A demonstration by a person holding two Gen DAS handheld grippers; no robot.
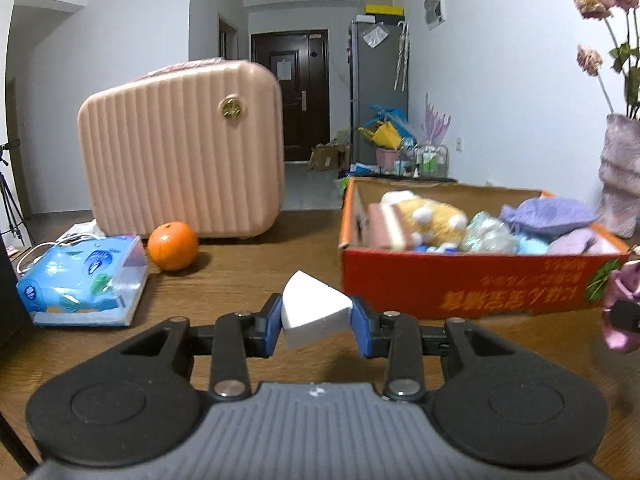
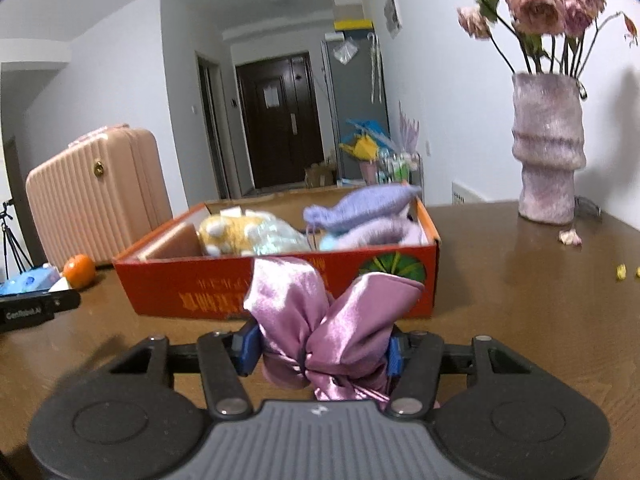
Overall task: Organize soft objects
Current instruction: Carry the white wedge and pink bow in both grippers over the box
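Our left tongs [image 1: 317,322] pinch a white sponge [image 1: 314,307] at lower centre; right tongs [image 2: 320,350] clamp a pink satin bow [image 2: 326,320]. Either may snag the box [image 2: 280,292] wall and drop short.

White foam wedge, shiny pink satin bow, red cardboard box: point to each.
white foam wedge [image 1: 316,308], left wrist view, front face
shiny pink satin bow [image 2: 332,328], right wrist view, centre
red cardboard box [image 2: 224,292], right wrist view, front wall
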